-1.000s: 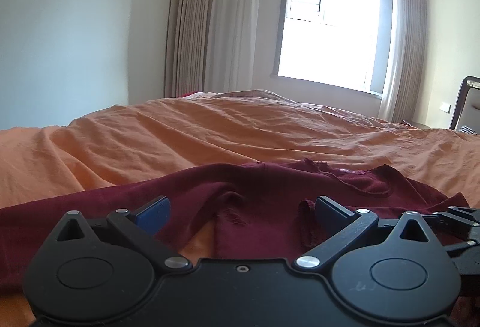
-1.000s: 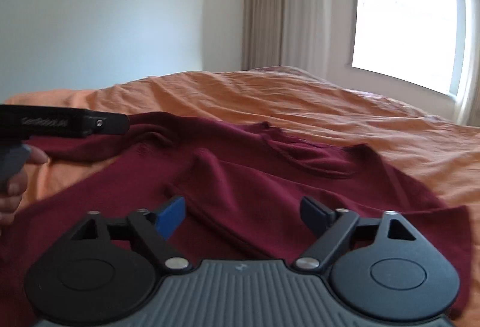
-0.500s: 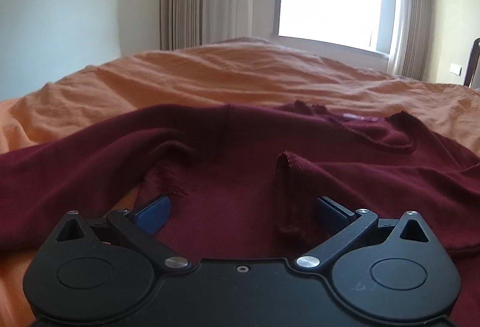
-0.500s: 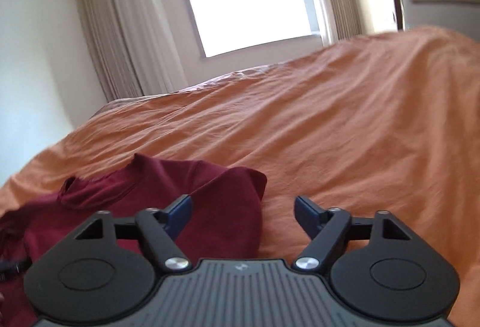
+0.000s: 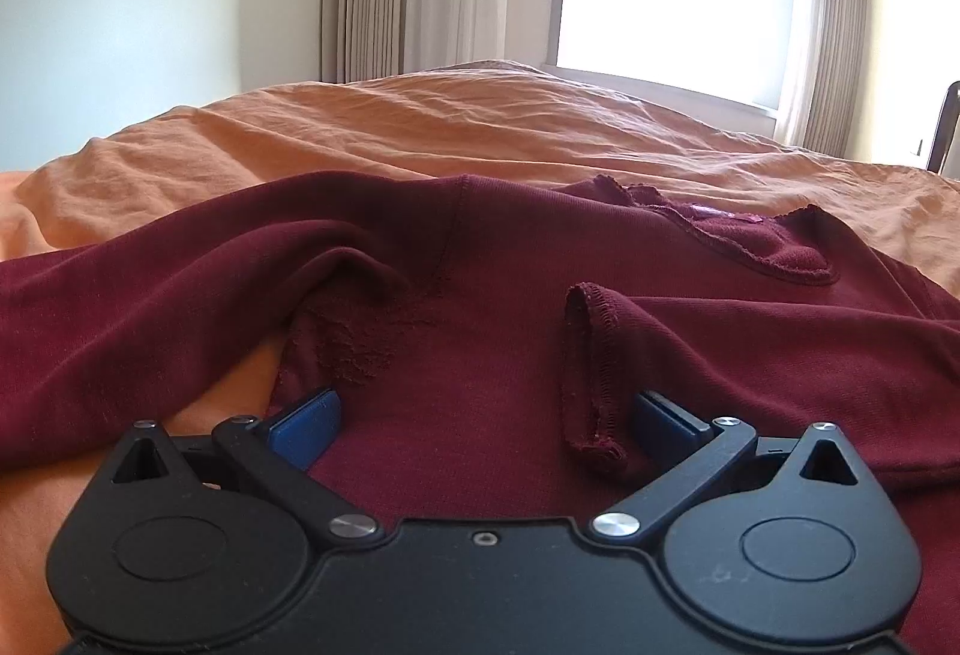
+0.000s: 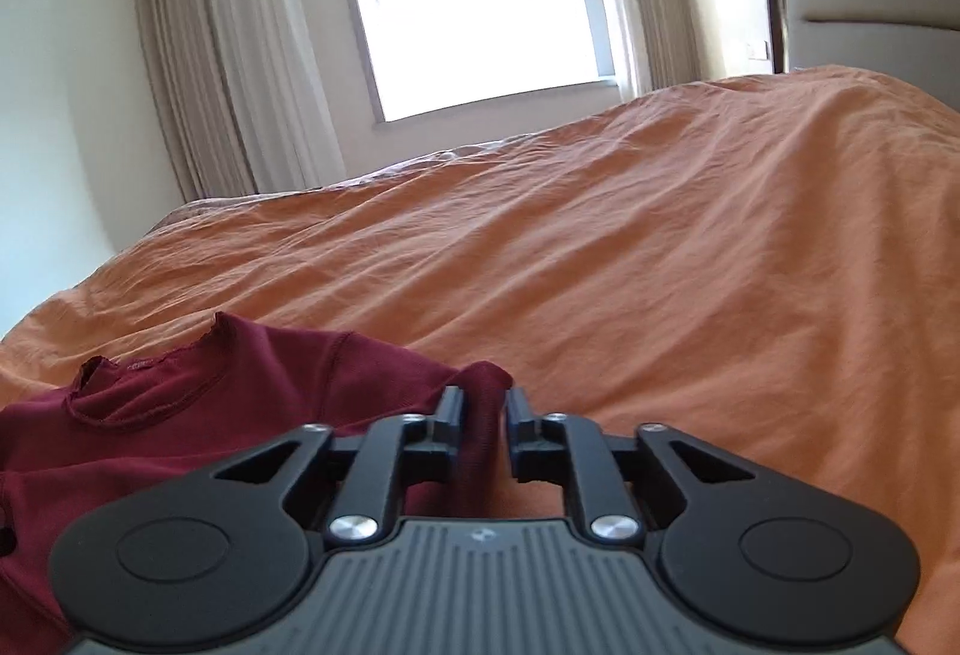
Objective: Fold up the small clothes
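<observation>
Fabric looked soft, light and floppy. My right claw had just been closing on the maroon shirt's shoulder fold; left claw gaped wide over its body, on the orange bed.

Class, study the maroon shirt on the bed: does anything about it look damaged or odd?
Yes. The maroon shirt has a rough, frayed patch where its sleeve joins the body, near the left gripper. The neckline edge looks ragged too.
</observation>
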{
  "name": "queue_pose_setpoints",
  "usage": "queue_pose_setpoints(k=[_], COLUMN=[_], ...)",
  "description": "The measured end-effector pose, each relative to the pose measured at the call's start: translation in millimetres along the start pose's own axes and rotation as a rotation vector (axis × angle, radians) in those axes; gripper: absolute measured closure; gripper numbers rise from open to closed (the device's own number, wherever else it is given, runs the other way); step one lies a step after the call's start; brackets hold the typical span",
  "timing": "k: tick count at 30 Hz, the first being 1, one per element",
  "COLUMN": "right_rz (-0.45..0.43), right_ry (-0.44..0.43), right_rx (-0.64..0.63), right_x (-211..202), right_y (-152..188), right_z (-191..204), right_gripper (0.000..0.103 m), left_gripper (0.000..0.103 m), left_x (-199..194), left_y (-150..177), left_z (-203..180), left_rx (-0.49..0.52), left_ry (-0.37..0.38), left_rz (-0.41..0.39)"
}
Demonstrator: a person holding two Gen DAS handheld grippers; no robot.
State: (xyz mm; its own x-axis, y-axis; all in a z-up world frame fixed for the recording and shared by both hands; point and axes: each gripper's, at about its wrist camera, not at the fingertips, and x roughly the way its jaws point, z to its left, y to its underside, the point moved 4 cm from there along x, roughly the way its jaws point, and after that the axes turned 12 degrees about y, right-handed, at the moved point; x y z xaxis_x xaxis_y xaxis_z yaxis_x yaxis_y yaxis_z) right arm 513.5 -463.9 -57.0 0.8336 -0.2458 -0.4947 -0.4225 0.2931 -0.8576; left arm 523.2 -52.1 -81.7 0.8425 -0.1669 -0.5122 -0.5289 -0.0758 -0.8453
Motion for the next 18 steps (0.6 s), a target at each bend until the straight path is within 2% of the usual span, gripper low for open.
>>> queue_pose_setpoints(k=[2, 5, 7, 8, 12, 13, 15, 17, 18], right_rz=[-0.021, -0.057, -0.083, -0.090, -0.111, -0.118, -0.139, -0.141, -0.138], right_ry=[-0.004, 0.006, 0.017, 0.019, 0.042, 0.054, 0.083, 0.107, 0.119], right_rx=[-0.038, -0.138, -0.205, -0.241, -0.422, -0.464, -0.520, -0.543, -0.544], right_x=[-15.6, -49.8, -77.5, -87.3, -107.4, -106.4, -101.0, -89.8, -82.4], right_y=[3.0, 14.8, 28.3, 35.4, 62.6, 66.8, 71.2, 71.3, 71.3], right_z=[-1.0, -1.2, -1.0, -0.7, 14.7, 21.1, 33.7, 45.5, 48.7], right_gripper=[0.046, 0.032, 0.019, 0.017, 0.016, 0.019, 0.028, 0.044, 0.048], left_gripper=[0.000, 0.000, 0.000, 0.000, 0.000, 0.000, 0.000, 0.000, 0.000], left_x=[0.2, 0.2, 0.1, 0.1, 0.2, 0.2, 0.3, 0.3, 0.3], left_y=[-0.2, -0.2, -0.2, -0.2, -0.1, -0.2, 0.0, 0.0, 0.0], left_z=[0.2, 0.3, 0.4, 0.3, 0.4, 0.2, 0.4, 0.4, 0.5], left_rx=[-0.001, -0.003, -0.002, -0.002, -0.002, -0.001, -0.002, -0.001, -0.001], left_ry=[0.000, 0.002, 0.001, 0.001, 0.001, 0.001, 0.001, 0.001, 0.001], left_rz=[0.000, 0.000, 0.000, 0.000, 0.000, 0.000, 0.000, 0.000, 0.000])
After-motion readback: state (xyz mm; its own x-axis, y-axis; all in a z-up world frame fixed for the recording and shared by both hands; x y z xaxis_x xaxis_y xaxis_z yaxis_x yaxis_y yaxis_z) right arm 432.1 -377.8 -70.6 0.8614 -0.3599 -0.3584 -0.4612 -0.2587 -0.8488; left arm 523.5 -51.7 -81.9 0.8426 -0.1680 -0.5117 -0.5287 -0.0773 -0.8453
